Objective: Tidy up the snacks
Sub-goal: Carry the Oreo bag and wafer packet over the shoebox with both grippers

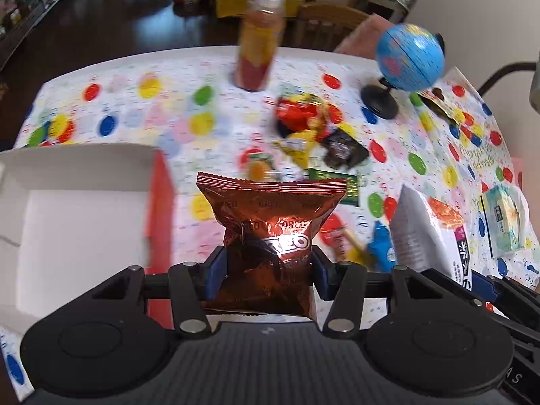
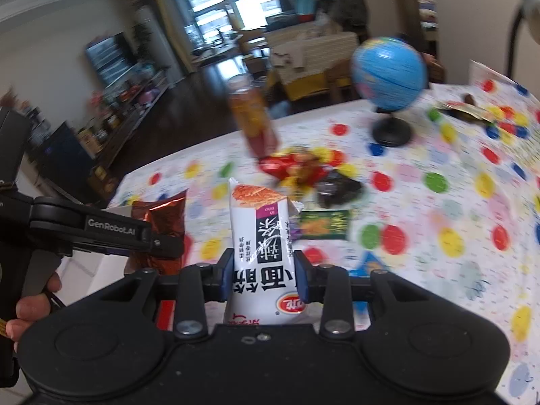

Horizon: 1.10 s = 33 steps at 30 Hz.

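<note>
My left gripper [image 1: 268, 265] is shut on a shiny brown Oreo packet [image 1: 270, 233], held up above the dotted tablecloth [image 1: 135, 114]. An open white box [image 1: 77, 216] with a red side lies just left of it. My right gripper [image 2: 263, 270] is shut on a white snack packet [image 2: 261, 236] with black characters; that packet [image 1: 418, 236] shows at the right of the left wrist view. In the right wrist view the left gripper [image 2: 158, 241] with the Oreo packet [image 2: 162, 216] is at the left. A heap of loose snacks [image 1: 303, 118] lies mid-table.
A tall orange bottle [image 1: 258, 44] stands at the table's far side. A blue globe [image 1: 410, 59] on a black stand is at the back right. A pale green packet [image 1: 503, 222] lies at the right edge. A wooden chair [image 1: 327, 23] stands behind the table.
</note>
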Each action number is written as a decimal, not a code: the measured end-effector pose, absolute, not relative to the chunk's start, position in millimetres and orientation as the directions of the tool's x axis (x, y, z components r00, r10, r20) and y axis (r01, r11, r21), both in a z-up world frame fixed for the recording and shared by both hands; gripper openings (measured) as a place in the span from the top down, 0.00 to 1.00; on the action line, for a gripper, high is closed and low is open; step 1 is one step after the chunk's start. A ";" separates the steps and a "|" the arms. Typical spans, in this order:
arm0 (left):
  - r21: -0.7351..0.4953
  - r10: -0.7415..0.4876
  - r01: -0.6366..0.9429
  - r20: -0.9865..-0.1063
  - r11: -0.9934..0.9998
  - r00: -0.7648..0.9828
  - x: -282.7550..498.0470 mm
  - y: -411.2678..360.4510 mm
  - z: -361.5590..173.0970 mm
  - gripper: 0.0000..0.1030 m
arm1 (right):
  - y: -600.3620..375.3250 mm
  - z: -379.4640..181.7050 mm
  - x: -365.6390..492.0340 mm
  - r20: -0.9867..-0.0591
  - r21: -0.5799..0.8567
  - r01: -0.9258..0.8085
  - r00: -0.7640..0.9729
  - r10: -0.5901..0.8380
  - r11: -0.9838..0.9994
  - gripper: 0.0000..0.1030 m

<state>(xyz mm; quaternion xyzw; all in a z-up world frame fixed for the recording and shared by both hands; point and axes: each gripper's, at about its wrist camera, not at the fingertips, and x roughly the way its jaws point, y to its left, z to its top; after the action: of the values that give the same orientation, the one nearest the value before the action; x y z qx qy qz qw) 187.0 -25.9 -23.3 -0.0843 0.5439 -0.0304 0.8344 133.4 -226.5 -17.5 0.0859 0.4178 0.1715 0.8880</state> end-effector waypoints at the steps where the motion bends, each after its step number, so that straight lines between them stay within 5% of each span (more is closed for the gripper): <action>1: -0.175 -0.140 -0.049 -0.901 0.983 0.412 182.7 -16.4 -20.6 0.50 | -215.5 -14.8 132.2 -0.712 0.293 -0.251 0.587 0.386 0.923 0.67; 17: -0.157 -0.058 -0.190 -0.895 0.969 0.443 144.7 146.2 -4.4 0.50 | -43.4 -5.2 127.4 -0.717 0.235 -0.422 0.533 0.450 0.875 0.67; 33: -0.032 0.040 -0.218 -0.947 0.975 0.318 175.0 228.8 -78.0 0.50 | 67.6 -84.1 149.1 -0.812 0.144 -0.462 0.450 0.371 0.875 0.67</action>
<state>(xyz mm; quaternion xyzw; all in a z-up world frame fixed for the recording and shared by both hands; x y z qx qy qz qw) 175.0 228.8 -78.0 -0.0768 0.5786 0.0799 0.8080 149.1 67.6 -84.1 -0.0489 0.4635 0.2448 0.8502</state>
